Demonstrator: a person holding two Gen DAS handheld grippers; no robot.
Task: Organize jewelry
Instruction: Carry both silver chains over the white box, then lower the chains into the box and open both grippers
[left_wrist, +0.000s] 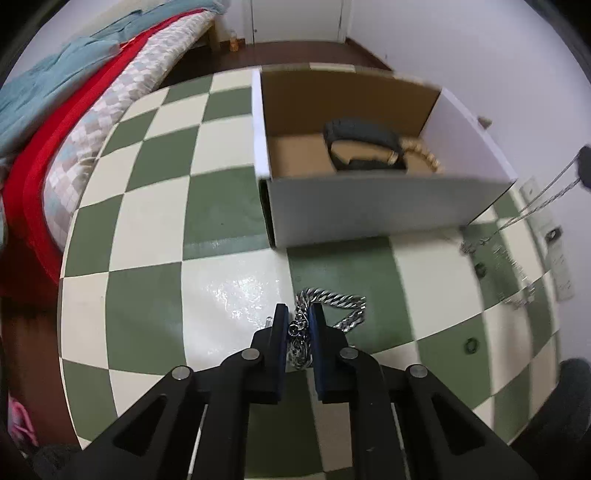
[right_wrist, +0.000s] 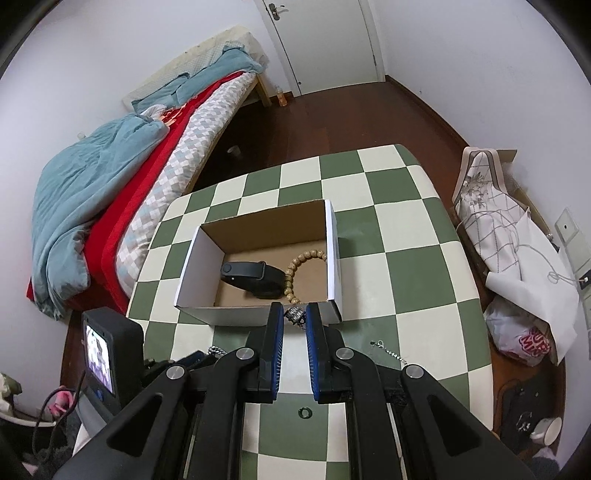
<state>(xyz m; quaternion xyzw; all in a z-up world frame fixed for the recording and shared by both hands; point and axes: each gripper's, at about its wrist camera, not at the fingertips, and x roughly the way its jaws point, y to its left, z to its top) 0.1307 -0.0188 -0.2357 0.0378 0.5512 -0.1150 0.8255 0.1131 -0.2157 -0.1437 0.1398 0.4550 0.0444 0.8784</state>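
My left tool (left_wrist: 298, 314) clamps the heavy silver chain (left_wrist: 334, 301) lying on the checkered tabletop (left_wrist: 147, 266) before the open box (left_wrist: 369, 210). My right tool (right_wrist: 294, 314) pinches a thin chain (right_wrist: 295, 315) near the box's front edge.

Shiny metal chain (left_wrist: 332, 301), matt cardboard box (left_wrist: 369, 210)

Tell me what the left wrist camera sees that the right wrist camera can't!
Only the left wrist view shows the thick silver chain heaped on the table, pinched in the left gripper.

Only the right wrist view shows the door, the little screen, and the right gripper shut on a small silver piece.

Both show the checkered table, the cardboard box holding a black band and a wooden bead bracelet, plus the bed.
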